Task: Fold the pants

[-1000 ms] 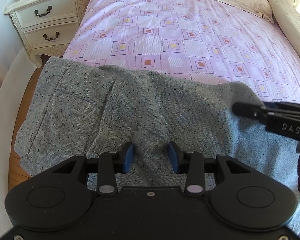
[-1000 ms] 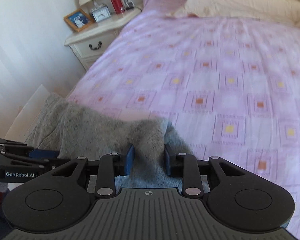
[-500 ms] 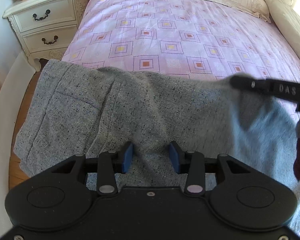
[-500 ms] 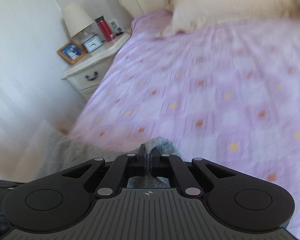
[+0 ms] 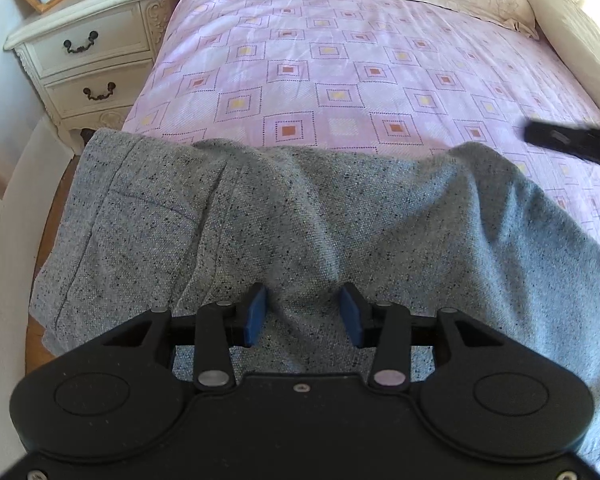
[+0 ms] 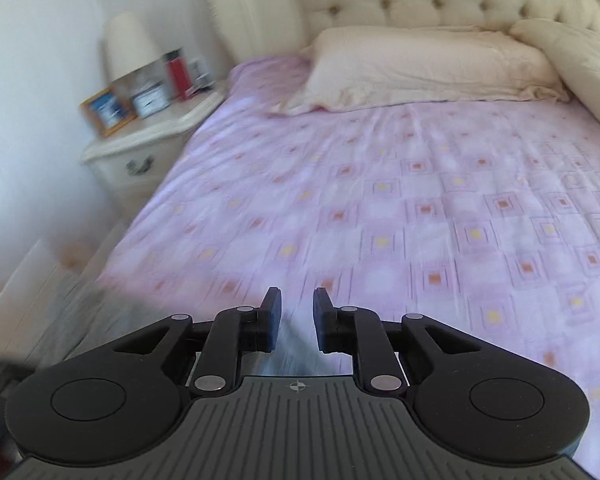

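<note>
Left gripper (image 5: pixel 303 312), jaws wide, rests over grey speckled woven pants (image 5: pixel 300 220) stretching crosswise; right gripper (image 6: pixel 297 320), jaws just reopened narrowly, seemingly empty, hovers off their far-right end.

Tons of open pink bedsheet (image 5: pixel 340 60) past the grey pants (image 5: pixel 300 208), nothing lying on it. Pillows (image 6: pixel 428 64) close off the far end, the nightstand (image 5: pixel 88 52) hugs the left edge. Floor gap there looks tight, I think.
</note>
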A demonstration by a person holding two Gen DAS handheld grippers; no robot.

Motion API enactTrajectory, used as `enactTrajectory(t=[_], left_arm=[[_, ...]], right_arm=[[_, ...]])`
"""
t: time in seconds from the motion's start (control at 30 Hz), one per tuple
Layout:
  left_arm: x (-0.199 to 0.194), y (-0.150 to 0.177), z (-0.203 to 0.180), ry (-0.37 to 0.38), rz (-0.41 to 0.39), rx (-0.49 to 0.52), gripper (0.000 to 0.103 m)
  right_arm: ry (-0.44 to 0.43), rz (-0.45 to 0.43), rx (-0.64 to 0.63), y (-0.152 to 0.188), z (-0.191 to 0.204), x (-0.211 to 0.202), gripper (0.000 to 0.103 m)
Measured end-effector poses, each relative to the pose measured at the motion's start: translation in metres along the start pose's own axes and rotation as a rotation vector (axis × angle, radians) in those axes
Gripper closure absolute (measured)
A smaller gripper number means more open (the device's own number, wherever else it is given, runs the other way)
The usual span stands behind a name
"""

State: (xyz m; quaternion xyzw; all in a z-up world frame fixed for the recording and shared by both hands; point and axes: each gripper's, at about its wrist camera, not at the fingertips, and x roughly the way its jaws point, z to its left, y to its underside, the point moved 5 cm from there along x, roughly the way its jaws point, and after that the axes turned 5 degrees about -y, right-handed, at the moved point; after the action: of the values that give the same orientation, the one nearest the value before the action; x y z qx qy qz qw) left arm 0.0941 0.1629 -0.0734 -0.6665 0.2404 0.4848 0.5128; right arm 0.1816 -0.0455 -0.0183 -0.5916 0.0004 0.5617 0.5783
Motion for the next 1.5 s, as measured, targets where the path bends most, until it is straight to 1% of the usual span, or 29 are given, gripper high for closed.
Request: enactTrajectory(t=[0.07, 0.13, 0.2, 0.27, 0.33, 0.37, 0.43, 0.5, 0.53, 0.6, 0.63, 0.67, 0.7, 0.73, 0.77, 0.83, 0.93, 1.0, 1.07, 1.13, 1.2, 1.23, 1.3, 1.33, 1.43, 1.5], left_arm=[[0.0, -0.001, 0.0, -0.003, 0.002, 0.001, 0.052], [-0.001, -0.001, 0.0, -0.004, 0.007, -0.003, 0.052], [-0.002, -0.002, 0.001, -0.005, 0.011, -0.012, 0.052], [-0.003, -0.002, 0.003, -0.005, 0.013, -0.023, 0.053], [-0.005, -0.002, 0.004, -0.006, 0.013, -0.025, 0.053], [-0.007, -0.002, 0.003, -0.009, 0.011, -0.022, 0.053], [-0.011, -0.002, 0.002, -0.019, 0.002, -0.007, 0.053], [-0.016, -0.001, 0.0, -0.032, -0.021, 0.011, 0.053], [-0.019, -0.001, -0.001, -0.039, -0.035, 0.019, 0.053], [-0.024, 0.0, -0.002, -0.04, -0.061, 0.035, 0.053], [-0.027, 0.0, -0.004, -0.032, -0.074, 0.046, 0.053], [-0.03, 0.001, -0.005, -0.024, -0.087, 0.057, 0.053], [-0.033, 0.002, -0.008, -0.014, -0.104, 0.072, 0.054], [-0.037, 0.002, -0.011, 0.0, -0.121, 0.09, 0.054], [-0.04, 0.003, -0.015, 0.018, -0.136, 0.111, 0.054], [-0.046, 0.007, -0.025, 0.063, -0.151, 0.161, 0.054], [-0.055, 0.011, -0.038, 0.166, -0.16, 0.217, 0.054], [-0.058, 0.014, -0.047, 0.243, -0.142, 0.253, 0.054], [-0.058, 0.019, -0.055, 0.288, -0.11, 0.284, 0.054], [-0.053, 0.025, -0.064, 0.272, -0.072, 0.331, 0.054], [-0.045, 0.031, -0.073, 0.217, -0.041, 0.371, 0.054], [-0.037, 0.034, -0.075, 0.178, -0.008, 0.388, 0.054], [-0.017, 0.039, -0.077, 0.067, 0.081, 0.415, 0.052], [-0.013, 0.039, -0.079, 0.031, 0.085, 0.42, 0.05], [-0.017, 0.04, -0.086, -0.002, 0.057, 0.446, 0.051], [-0.023, 0.04, -0.09, -0.006, 0.026, 0.452, 0.053]], right_arm=[[-0.024, 0.084, -0.057, 0.023, 0.01, -0.018, 0.085], [-0.02, 0.177, -0.122, 0.05, 0.02, -0.03, 0.085], [-0.01, 0.251, -0.174, 0.075, 0.031, -0.04, 0.085], [-0.008, 0.316, -0.226, 0.097, 0.04, -0.046, 0.085], [0.016, 0.363, -0.284, 0.112, 0.047, -0.047, 0.086], [0.025, 0.394, -0.289, 0.118, 0.049, -0.043, 0.086], [-0.031, 0.571, -0.28, 0.142, 0.053, -0.032, 0.089], [-0.016, 0.548, -0.362, 0.141, 0.063, -0.034, 0.089], [-0.018, 0.512, -0.358, 0.134, 0.066, -0.037, 0.088], [-0.052, 0.443, -0.275, 0.121, 0.065, -0.042, 0.088], [-0.074, 0.43, -0.244, 0.118, 0.064, -0.043, 0.088], [-0.085, 0.439, -0.242, 0.119, 0.064, -0.041, 0.088], [-0.076, 0.471, -0.264, 0.124, 0.064, -0.036, 0.088], [-0.062, 0.53, -0.295, 0.133, 0.065, -0.028, 0.087], [-0.058, 0.59, -0.326, 0.144, 0.066, -0.021, 0.086], [-0.059, 0.578, -0.361, 0.143, 0.071, -0.021, 0.085], [-0.068, 0.519, -0.324, 0.13, 0.071, -0.033, 0.085], [-0.026, 0.47, -0.319, 0.119, 0.066, -0.044, 0.085], [0.006, 0.424, -0.295, 0.104, 0.055, -0.058, 0.085], [0.056, 0.375, -0.263, 0.091, 0.04, -0.073, 0.085], [0.117, 0.332, -0.217, 0.078, 0.02, -0.087, 0.085], [0.144, 0.309, -0.182, 0.074, 0.008, -0.098, 0.085], [0.196, 0.26, -0.116, 0.07, -0.013, -0.117, 0.085], [0.228, 0.235, -0.091, 0.067, -0.025, -0.127, 0.085], [0.33, 0.168, -0.028, 0.064, -0.058, -0.156, 0.085], [0.373, 0.127, 0.056, 0.063, -0.081, -0.175, 0.085]])
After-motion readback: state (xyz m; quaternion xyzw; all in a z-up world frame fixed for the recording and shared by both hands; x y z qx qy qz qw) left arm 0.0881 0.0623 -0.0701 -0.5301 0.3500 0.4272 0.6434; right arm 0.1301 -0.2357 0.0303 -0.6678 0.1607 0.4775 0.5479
